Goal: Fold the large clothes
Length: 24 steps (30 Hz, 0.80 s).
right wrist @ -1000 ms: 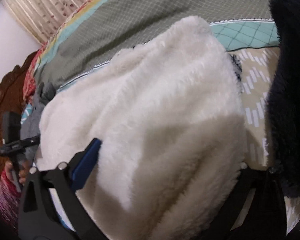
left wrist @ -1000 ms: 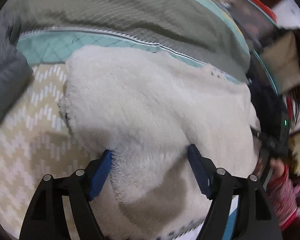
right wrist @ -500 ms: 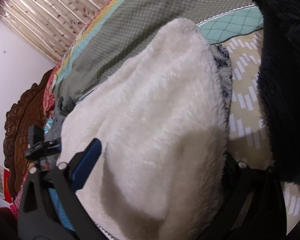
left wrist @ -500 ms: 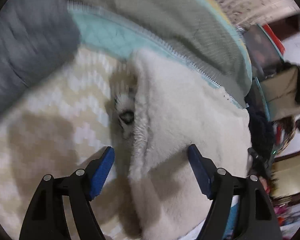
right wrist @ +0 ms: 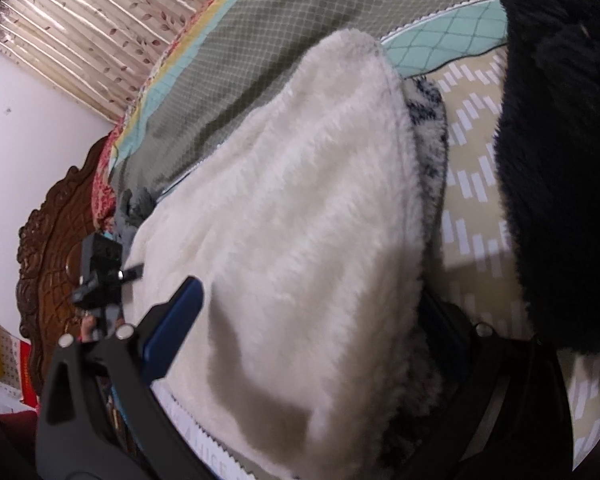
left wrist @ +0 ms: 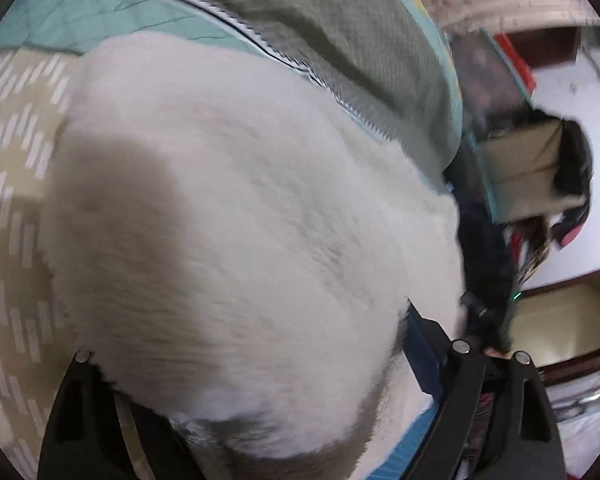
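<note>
The white fleece garment fills most of the bed in front of both tools, bulging between the fingers of the left hand-held gripper, whose jaws are opening, and of the right hand-held gripper. To the garment's left in the left wrist view, a strip of beige patterned bedcover lies bare and offers passage. Beyond the garment, the grey-green quilted cover stretches open toward the curtain. In the right wrist view a dark fuzzy garment walls off the right side, leaving only a narrow bare lane between it and the fleece. A carved wooden headboard closes the bed's far left end.
</note>
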### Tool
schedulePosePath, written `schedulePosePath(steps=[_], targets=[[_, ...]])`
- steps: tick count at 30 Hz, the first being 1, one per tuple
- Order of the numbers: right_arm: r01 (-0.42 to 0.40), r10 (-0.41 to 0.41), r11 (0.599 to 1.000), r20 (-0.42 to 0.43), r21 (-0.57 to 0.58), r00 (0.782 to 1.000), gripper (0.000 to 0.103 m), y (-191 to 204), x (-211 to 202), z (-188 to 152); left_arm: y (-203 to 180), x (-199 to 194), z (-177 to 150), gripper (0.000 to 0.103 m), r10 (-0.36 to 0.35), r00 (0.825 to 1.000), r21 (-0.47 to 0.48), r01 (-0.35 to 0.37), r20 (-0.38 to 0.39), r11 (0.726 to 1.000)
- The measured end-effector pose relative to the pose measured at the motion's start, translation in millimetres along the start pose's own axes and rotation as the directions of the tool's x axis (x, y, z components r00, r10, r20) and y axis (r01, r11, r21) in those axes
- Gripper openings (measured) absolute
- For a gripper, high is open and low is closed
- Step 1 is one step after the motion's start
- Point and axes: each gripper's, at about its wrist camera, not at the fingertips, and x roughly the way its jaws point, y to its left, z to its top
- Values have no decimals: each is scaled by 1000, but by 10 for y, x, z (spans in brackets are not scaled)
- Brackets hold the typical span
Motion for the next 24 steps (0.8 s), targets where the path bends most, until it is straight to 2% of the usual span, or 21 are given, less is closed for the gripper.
schedulePosePath(steps=[5, 8, 10, 11, 12, 13, 14, 16, 18, 21, 24], targets=[[-11, 12, 1000, -2, 18, 1000, 98, -48, 13, -15, -172, 149, -18, 102, 85, 996, 63, -84, -11, 994], [36, -37, 999, -69, -13, 997, 99, 21, 103, 69, -131, 56, -10, 102, 102, 995, 61, -102, -3, 993], [38, -37, 999, -87, 2, 996, 99, 50, 161, 195, -132, 32, -12, 102, 112, 994, 47, -112, 8, 993], [34, -33, 999, -89, 6, 995, 94, 69, 192, 240, -147, 32, -16, 102, 126, 992, 41, -126, 14, 991], [48, -49, 999, -89, -9, 995, 87, 108, 237, 284, -166, 30, -29, 97, 149, 989, 40, -150, 20, 988], [93, -96, 995, -89, -33, 991, 67, 152, 276, 308, -174, 6, -46, 89, 182, 983, 42, -183, 23, 982], [104, -107, 994, -97, -44, 989, 49, 192, 313, 314, -214, -3, -64, 84, 222, 975, 50, -223, 27, 974], [65, -70, 997, -111, -45, 991, 34, 255, 327, 298, -328, -61, -137, 61, 243, 970, 73, -245, 28, 967], [40, -49, 995, -98, -91, 994, 29, 427, 254, 228, -452, -157, -221, 56, 248, 968, 101, -250, 38, 963], [17, -29, 987, -70, -162, 997, 27, 724, 63, 71, -709, -456, -440, 54, 175, 982, 143, -184, 73, 972], [-46, 40, 976, -31, -215, 999, 27, 1043, -289, -161, -936, -875, -766, 54, 112, 986, 182, -134, 127, 974]])
